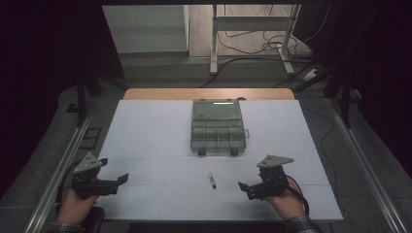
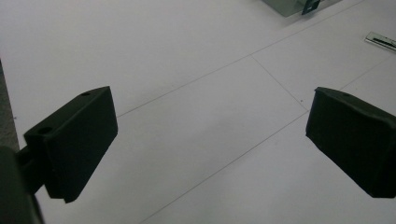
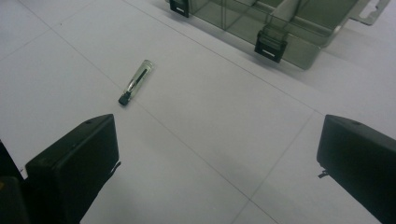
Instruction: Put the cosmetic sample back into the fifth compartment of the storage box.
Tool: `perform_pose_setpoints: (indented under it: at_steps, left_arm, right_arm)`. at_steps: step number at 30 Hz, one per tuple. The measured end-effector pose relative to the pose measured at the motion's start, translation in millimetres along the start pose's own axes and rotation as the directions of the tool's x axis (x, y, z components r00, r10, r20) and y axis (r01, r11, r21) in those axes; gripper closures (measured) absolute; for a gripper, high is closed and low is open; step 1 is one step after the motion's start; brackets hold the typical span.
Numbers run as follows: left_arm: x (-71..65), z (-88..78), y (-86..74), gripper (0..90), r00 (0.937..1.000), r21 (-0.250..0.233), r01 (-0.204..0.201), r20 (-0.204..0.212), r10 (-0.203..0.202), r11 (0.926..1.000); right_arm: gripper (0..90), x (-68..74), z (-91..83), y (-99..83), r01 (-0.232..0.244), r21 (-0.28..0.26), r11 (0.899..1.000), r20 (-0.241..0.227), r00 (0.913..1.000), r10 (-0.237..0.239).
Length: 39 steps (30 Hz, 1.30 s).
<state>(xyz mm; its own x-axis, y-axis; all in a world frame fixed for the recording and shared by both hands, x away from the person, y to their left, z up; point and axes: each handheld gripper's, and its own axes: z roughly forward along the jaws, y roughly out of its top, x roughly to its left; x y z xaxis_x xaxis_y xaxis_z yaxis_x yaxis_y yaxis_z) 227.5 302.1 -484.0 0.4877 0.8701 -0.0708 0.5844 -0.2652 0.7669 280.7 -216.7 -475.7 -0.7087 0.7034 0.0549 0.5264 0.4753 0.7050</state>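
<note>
My jaws stand wide apart on both sides, gripping nothing. My left gripper [image 1: 120, 179] hovers low over the white bench [image 1: 145, 126] near its front left corner, above bare surface. Right of it, the small clear tube with a black cap [image 1: 212, 181] lies flat between my grippers, well short of the open compartment box [image 1: 217, 127]. My right gripper [image 1: 242, 186] sits near the tube.

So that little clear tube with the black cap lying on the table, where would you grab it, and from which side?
Probably around the middle of its clear body, coming from above with the jaws across its width. The tube lies flat on the white table, so its long sides are free. The right gripper, open, is nearer to it than the left gripper.
</note>
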Motion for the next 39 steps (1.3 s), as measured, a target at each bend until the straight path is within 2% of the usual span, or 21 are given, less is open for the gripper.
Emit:
perform_pose_setpoints:
  at_steps: [17,23,39]
  left_arm:
    - [-0.4,0.3,0.1,2.9,1.0000,0.005,-0.007,-0.001,0.007,1.0000]
    - [-0.6,0.5,0.2,3.0,1.0000,0.007,-0.009,-0.002,0.009,0.9999]
    - [-0.6,1.1,0.4,3.1,0.9999,0.014,-0.011,-0.002,0.011,0.9998]
  right_arm:
    - [0.0,8.4,15.0,10.8,0.026,0.015,1.000,-0.034,0.9991,-0.026]
    - [0.0,9.6,20.3,14.5,0.007,0.016,1.000,-0.039,0.9992,-0.006]
    - [0.0,15.7,40.9,27.8,0.045,0.056,0.997,-0.074,0.9964,-0.041]
